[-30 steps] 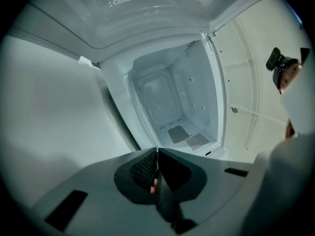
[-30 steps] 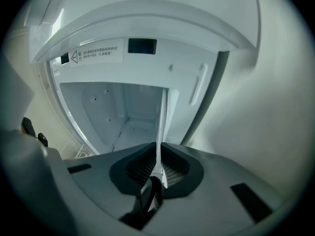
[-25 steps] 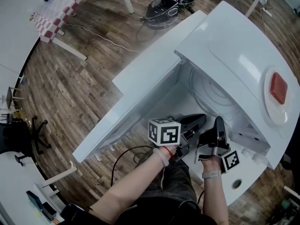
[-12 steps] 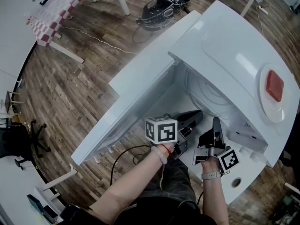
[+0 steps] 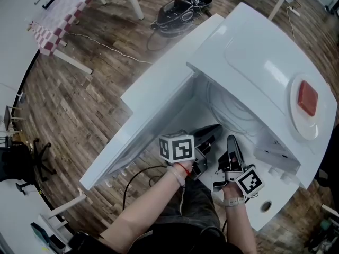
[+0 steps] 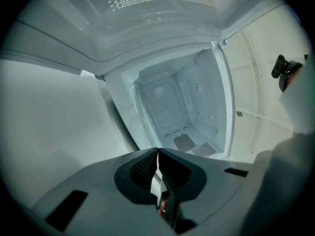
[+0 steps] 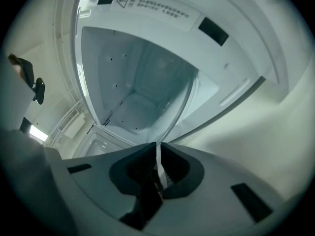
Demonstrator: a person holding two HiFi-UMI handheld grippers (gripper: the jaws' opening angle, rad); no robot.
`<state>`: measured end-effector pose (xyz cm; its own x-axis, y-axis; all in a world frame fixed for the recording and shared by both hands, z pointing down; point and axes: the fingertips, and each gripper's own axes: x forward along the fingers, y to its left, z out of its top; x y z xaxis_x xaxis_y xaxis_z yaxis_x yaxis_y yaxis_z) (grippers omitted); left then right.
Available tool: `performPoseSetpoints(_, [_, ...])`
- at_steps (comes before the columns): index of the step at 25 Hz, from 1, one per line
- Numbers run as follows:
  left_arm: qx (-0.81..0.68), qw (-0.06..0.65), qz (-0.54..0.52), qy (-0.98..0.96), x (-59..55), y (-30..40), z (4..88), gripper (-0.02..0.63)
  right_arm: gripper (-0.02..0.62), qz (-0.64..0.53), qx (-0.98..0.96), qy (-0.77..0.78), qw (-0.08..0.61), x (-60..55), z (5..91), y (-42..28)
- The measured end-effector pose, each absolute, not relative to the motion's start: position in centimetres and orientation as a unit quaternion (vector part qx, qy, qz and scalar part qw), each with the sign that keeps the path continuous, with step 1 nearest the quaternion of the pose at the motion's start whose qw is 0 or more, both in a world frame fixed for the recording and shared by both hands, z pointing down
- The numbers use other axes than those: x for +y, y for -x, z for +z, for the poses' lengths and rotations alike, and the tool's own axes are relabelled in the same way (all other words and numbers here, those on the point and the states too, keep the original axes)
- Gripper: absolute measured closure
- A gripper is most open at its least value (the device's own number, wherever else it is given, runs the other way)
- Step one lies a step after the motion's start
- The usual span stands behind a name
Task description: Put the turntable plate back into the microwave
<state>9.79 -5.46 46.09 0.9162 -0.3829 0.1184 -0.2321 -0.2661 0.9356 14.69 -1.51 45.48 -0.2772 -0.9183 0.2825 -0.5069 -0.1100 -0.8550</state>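
I've got the turntable plate (image 5: 235,110) at the mouth of the microwave (image 5: 254,46). It's clear glass, and its rings show pale just under the front lip of the cabinet. Its far side reaches into the open cavity while the near rim sits back at my tools. I can't tell whether it touches the cavity floor.

Left gripper (image 5: 213,131) is clamped on the near rim, with a thin sliver of glass pinched between its ribbed pads (image 6: 143,170). Right gripper (image 5: 231,145) sits just beside it toward 3 o'clock, jaws closed on that same rim and pointing up toward 12. Both forearms come in from 6 o'clock, close together. The left hand (image 5: 183,169) is under its marker cube and the right hand (image 5: 233,190) is lower.

The door (image 5: 143,120) hangs wide open, running from 12 down to 8 o'clock and walling off the left side of the approach. On top of the microwave at 3 o'clock, a red square thing (image 5: 307,97) lies on a white round disc. A black cable (image 5: 139,174) loops below the door. On the wooden floor (image 5: 90,94) there's a black machine (image 5: 183,7) at 12, a table with a checked cloth (image 5: 55,20) at 10 and a black chair (image 5: 24,157) at 9.
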Motion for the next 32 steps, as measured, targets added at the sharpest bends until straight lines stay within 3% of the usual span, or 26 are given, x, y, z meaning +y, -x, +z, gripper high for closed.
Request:
performPoseSetpoints(8, [-0.193,0.578,-0.062,-0.79,-5.6,-9.8,46.3,0.586,0.551,-0.512,0.616,0.555,0.223,-2.2,45.8,-14.1])
performPoseSetpoints(14, [-0.178,0.573,-0.062,-0.798,-4.7,-10.3,45.8,0.591,0.552,-0.473,0.663,0.56,0.152,-0.9,46.1,-13.8])
performPoseSetpoints(21, [-0.171,0.479,-0.009,-0.861,-2.2,-10.6,44.3,0.594,0.574,-0.363,0.759,0.54,0.014,0.9,44.1,-12.1])
performPoseSetpoints(26, [-0.166,0.396,0.031,-0.903,-0.2,-10.4,43.2,0.594,0.575,-0.32,0.791,0.521,-0.019,2.5,42.6,-11.8])
performPoseSetpoints(32, [-0.171,0.381,0.032,-0.908,1.0,-10.2,41.4,0.594,0.575,-0.286,0.817,0.499,-0.04,4.5,40.0,-12.1])
